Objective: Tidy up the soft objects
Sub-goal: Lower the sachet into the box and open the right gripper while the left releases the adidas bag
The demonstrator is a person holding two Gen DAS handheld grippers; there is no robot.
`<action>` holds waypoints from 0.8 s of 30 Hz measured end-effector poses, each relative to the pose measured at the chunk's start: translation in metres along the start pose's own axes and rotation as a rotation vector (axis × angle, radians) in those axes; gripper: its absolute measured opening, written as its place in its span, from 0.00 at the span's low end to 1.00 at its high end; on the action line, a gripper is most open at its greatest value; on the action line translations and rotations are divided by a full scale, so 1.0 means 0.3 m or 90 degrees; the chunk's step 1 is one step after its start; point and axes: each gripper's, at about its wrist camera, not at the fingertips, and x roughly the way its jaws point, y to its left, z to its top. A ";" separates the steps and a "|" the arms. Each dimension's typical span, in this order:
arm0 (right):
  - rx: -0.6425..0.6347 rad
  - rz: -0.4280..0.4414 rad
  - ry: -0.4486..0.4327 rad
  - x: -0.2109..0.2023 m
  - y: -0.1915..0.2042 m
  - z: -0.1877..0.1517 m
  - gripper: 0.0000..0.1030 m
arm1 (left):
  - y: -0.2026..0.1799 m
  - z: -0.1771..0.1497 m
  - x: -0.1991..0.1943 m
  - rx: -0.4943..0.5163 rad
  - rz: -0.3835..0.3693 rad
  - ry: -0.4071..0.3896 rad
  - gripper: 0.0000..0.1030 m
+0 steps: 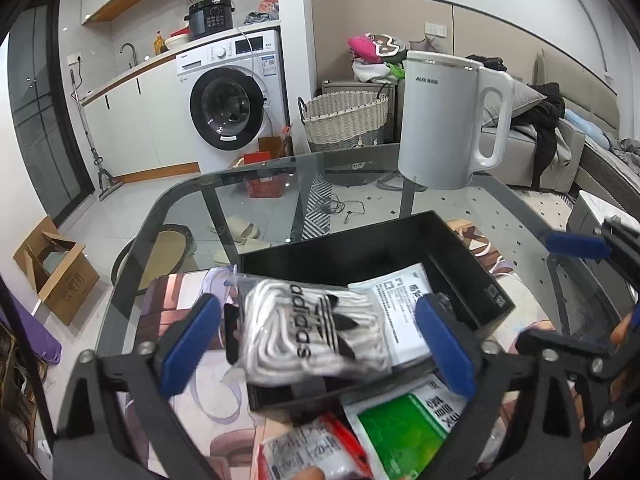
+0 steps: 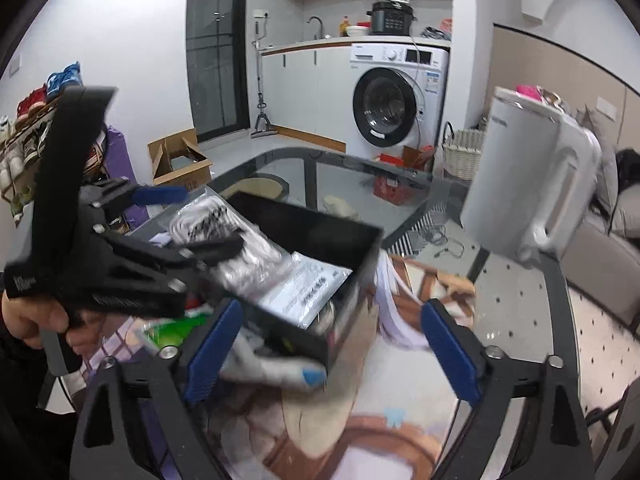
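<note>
My left hand-held gripper (image 1: 320, 344) is spread wide over the black box (image 1: 460, 280), its blue pads flanking a clear bag of white Adidas socks (image 1: 308, 336) without touching it on either side. The bag lies tilted across the box's near-left corner, partly inside and partly over the rim. Under it, inside the box, lies a flat white packet (image 1: 400, 308) printed with black text. Just in front of the box, on the patterned mat (image 1: 180, 292), lie a green-and-white pouch (image 1: 404, 428) and a red-edged clear packet (image 1: 316, 452). My right hand-held gripper (image 2: 328, 352) is also spread, holding nothing; its left pad sits low beside the box's near corner, where a blurred pale soft item with a blue tip (image 2: 280, 368) lies against the box. The box stands on the glass counter (image 1: 256, 200), with a white electric kettle (image 1: 444, 120) well behind it near the far edge.
</note>
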 end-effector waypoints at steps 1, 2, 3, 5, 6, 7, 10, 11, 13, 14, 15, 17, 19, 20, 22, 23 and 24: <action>0.007 -0.005 0.000 -0.010 -0.007 -0.022 0.98 | -0.001 -0.005 -0.014 -0.001 -0.001 -0.004 1.00; 0.013 -0.008 0.000 -0.017 -0.012 -0.039 0.98 | -0.001 -0.011 -0.025 -0.002 -0.001 -0.008 1.00; 0.021 -0.005 0.003 -0.023 -0.018 -0.059 0.99 | -0.001 -0.021 -0.042 -0.003 0.000 -0.011 1.00; 0.031 -0.007 0.011 -0.034 -0.024 -0.104 0.99 | -0.002 -0.037 -0.067 -0.003 0.002 -0.013 1.00; 0.036 -0.009 0.017 -0.035 -0.027 -0.130 1.00 | 0.000 -0.048 -0.082 -0.006 0.004 -0.014 1.00; 0.038 -0.009 0.024 -0.030 -0.031 -0.149 1.00 | 0.005 -0.062 -0.098 -0.011 0.005 -0.014 1.00; 0.049 -0.013 0.070 0.016 -0.040 -0.209 1.00 | 0.023 -0.106 -0.133 -0.025 0.012 -0.011 1.00; 0.051 -0.015 0.087 0.037 -0.041 -0.230 1.00 | 0.026 -0.121 -0.143 -0.027 0.016 -0.010 1.00; 0.050 -0.021 0.105 0.065 -0.042 -0.262 1.00 | 0.029 -0.147 -0.163 -0.026 0.026 -0.009 1.00; 0.050 -0.020 0.121 0.081 -0.042 -0.266 1.00 | 0.030 -0.155 -0.170 -0.027 0.030 -0.009 1.00; 0.051 -0.014 0.134 0.095 -0.045 -0.269 1.00 | 0.032 -0.169 -0.178 -0.030 0.033 -0.009 1.00; 0.055 -0.014 0.164 0.129 -0.051 -0.277 0.99 | 0.037 -0.183 -0.182 -0.037 0.033 -0.006 1.00; 0.037 -0.033 0.171 0.138 -0.040 -0.280 1.00 | 0.042 -0.196 -0.179 -0.045 0.036 0.002 1.00; 0.039 -0.031 0.170 0.137 -0.042 -0.283 1.00 | 0.043 -0.196 -0.175 -0.048 0.036 0.006 1.00; 0.035 -0.032 0.170 0.137 -0.043 -0.288 0.99 | 0.050 -0.199 -0.177 -0.056 0.040 0.012 1.00; 0.036 -0.031 0.170 0.135 -0.043 -0.287 0.99 | 0.052 -0.199 -0.181 -0.058 0.041 0.014 1.00; 0.035 -0.031 0.170 0.135 -0.043 -0.290 0.99 | 0.054 -0.199 -0.187 -0.060 0.040 0.015 1.00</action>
